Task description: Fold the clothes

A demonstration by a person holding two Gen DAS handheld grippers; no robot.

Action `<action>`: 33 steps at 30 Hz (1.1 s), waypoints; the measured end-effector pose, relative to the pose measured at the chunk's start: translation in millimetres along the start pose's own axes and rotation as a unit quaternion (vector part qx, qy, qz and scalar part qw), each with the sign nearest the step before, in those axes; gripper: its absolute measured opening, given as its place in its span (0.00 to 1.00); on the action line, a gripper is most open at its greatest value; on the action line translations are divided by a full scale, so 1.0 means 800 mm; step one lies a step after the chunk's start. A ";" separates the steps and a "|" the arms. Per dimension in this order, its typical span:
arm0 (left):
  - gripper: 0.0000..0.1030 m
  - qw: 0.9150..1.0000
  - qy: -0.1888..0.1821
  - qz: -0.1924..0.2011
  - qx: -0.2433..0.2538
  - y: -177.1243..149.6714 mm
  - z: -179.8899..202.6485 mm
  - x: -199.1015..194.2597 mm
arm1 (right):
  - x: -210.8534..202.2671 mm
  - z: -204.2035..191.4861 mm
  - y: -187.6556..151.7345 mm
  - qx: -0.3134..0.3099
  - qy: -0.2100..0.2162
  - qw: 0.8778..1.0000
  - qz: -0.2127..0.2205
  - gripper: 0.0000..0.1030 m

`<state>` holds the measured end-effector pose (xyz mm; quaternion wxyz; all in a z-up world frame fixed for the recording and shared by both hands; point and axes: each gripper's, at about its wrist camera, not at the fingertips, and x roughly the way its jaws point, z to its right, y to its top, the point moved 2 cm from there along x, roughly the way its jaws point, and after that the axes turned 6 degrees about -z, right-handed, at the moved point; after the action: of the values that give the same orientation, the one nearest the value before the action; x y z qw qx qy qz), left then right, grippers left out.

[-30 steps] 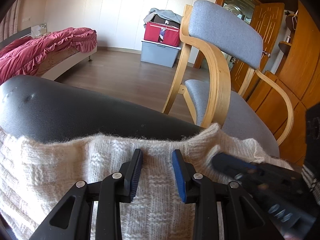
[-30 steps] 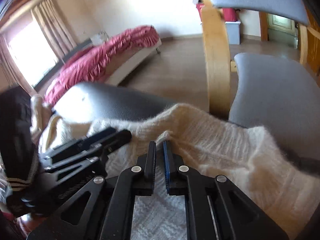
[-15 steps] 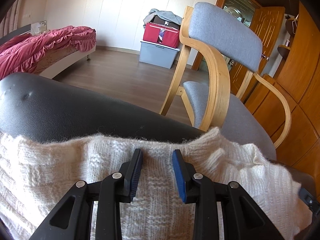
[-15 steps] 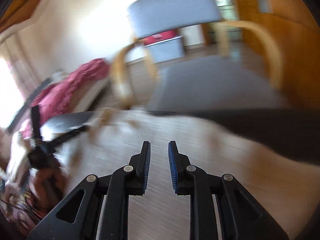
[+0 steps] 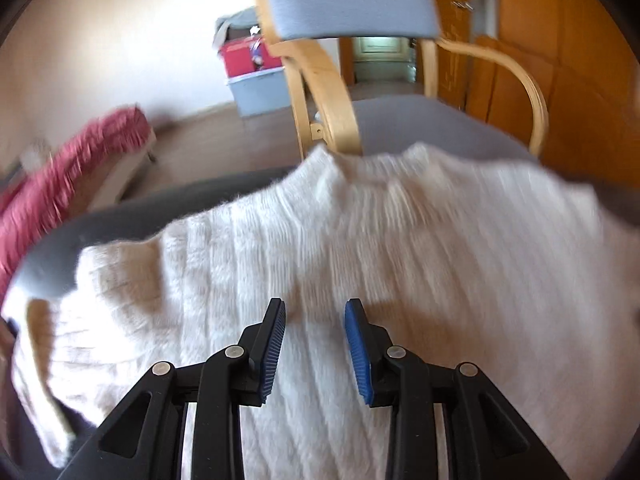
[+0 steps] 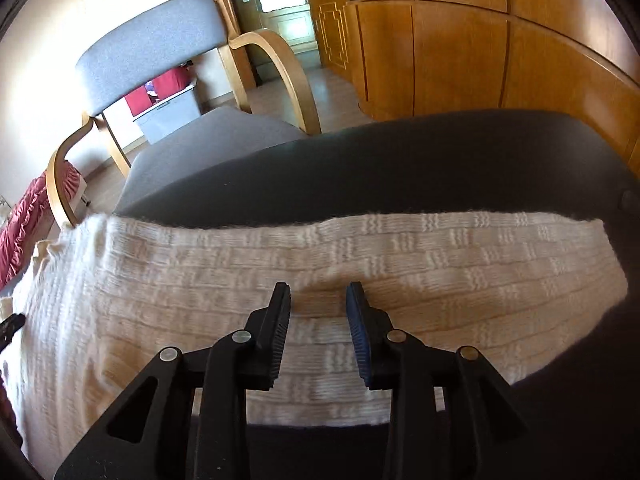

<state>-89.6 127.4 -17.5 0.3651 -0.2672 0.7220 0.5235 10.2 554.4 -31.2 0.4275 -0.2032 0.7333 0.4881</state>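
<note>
A cream knitted sweater (image 5: 360, 240) lies spread over a dark padded surface (image 6: 400, 168). In the left wrist view my left gripper (image 5: 315, 312) hovers over the knit with its blue-padded fingers apart and nothing between them. In the right wrist view the sweater (image 6: 400, 264) runs as a flat band across the dark surface. My right gripper (image 6: 318, 300) hangs over it, its jaws opening, with only air between the pads. The sweater's near edge is hidden under the fingers.
A grey-cushioned wooden armchair (image 5: 352, 20) stands just behind the dark surface. Wooden cabinets (image 6: 500, 60) and a door line the right side. A bed with a red cover (image 5: 72, 184) sits left, and a red box on a grey bin (image 5: 256, 76) stands by the far wall.
My right gripper has let go of the sweater's fold, swung to the right along the garment and spread its jaws. My left gripper has shifted and rolled, staying open over the knit.
</note>
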 end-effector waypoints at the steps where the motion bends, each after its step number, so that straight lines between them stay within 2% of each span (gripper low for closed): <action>1: 0.30 1.000 0.012 0.010 0.010 -0.007 0.004 -0.002 | 0.001 0.001 0.000 -0.003 -0.001 1.000 0.001 0.31; 4: 0.31 0.998 0.046 0.024 0.027 -0.011 0.015 -0.005 | 0.002 0.012 -0.002 -0.007 -0.004 1.000 0.002 0.31; 8: 0.31 0.992 0.102 0.032 0.064 -0.013 0.033 -0.002 | 0.004 0.018 -0.004 -0.006 -0.009 1.000 0.002 0.31; 11: 0.31 0.988 0.124 0.036 0.079 -0.013 0.038 -0.002 | 0.007 0.011 -0.007 -0.004 -0.012 1.000 0.002 0.31; 13: 0.31 0.990 0.118 0.037 0.075 -0.012 0.037 -0.001 | 0.009 0.007 -0.008 0.000 -0.022 1.000 0.003 0.31; 19: 0.33 0.997 0.064 0.032 0.037 -0.014 0.011 -0.003 | 0.016 -0.006 -0.010 -0.006 -0.048 0.999 0.008 0.31; 33: 0.37 0.998 0.057 0.030 0.026 -0.016 0.008 -0.002 | 0.013 -0.014 -0.016 -0.015 -0.060 0.998 0.011 0.33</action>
<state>-77.2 129.5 -24.5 0.3144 -0.2650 0.7627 0.4992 8.8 540.0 -45.1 0.4623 -0.1717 0.7009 0.5153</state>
